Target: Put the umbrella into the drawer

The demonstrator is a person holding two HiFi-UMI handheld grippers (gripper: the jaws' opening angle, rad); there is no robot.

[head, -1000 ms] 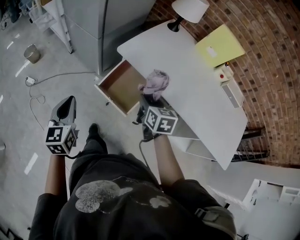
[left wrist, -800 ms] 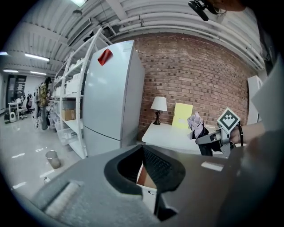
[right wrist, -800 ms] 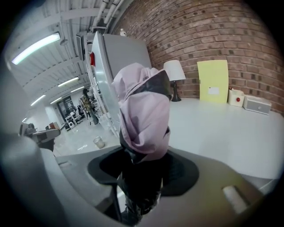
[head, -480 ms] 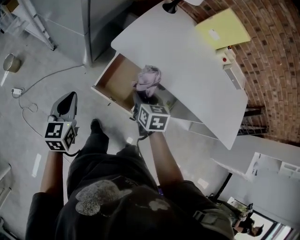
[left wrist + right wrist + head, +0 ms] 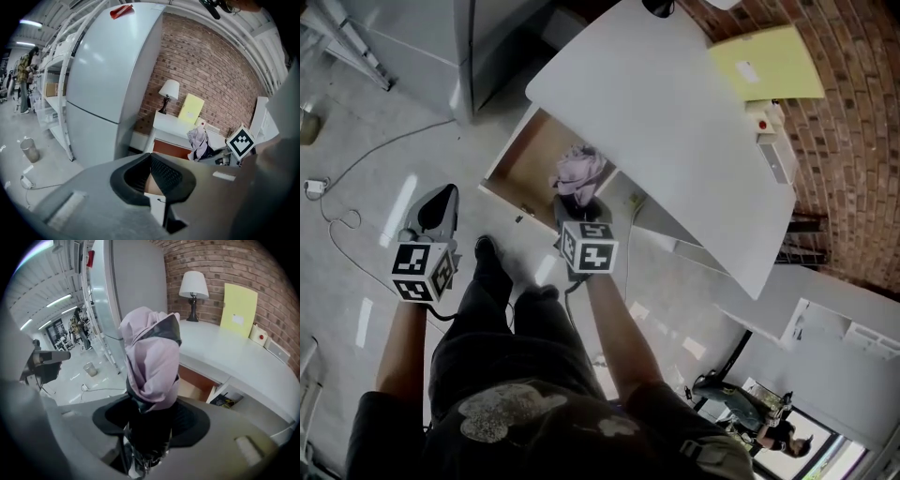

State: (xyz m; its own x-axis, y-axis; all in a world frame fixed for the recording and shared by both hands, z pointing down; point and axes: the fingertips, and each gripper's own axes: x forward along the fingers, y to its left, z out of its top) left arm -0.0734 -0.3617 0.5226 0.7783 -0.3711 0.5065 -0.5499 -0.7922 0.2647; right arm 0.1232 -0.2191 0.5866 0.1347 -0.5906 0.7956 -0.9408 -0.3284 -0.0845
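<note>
Head view: left gripper point(image 5: 439, 200) at the left, open drawer point(image 5: 523, 161) in the middle, umbrella point(image 5: 579, 171) over the drawer's right part, white desk point(image 5: 675, 122) to the right.
Step in hand: judged to be bringing the folded umbrella down into the drawer – it is not yet lying inside.
Umbrella: folded, lilac cloth bunched at the far end, dark shaft in the jaws; it points out ahead of the right gripper point(image 5: 578, 212), just beside the desk's edge.
Doing it well: the drawer's bare wooden floor lies toward its left, so the cloth end should probably go in first and swing left, away from the overhanging desk. Lay the umbrella along the drawer's long side, low enough that nothing stands above the rim. Let go only once it rests on the floor – dropped from height, it could bounce or tip over the front.
Risk: loose cloth might catch on the desk's edge or the drawer's side wall.
Left gripper pose: held out over the grey floor, well apart from the drawer, tilted somewhat downward; in the left gripper view its tips point(image 5: 149, 158) meet with nothing between them.
Right gripper pose: forearm stretched forward, tool aimed steeply down at the drawer; in the right gripper view the jaws point(image 5: 150, 423) clamp the umbrella's dark shaft, standing fairly wide around it.
</note>
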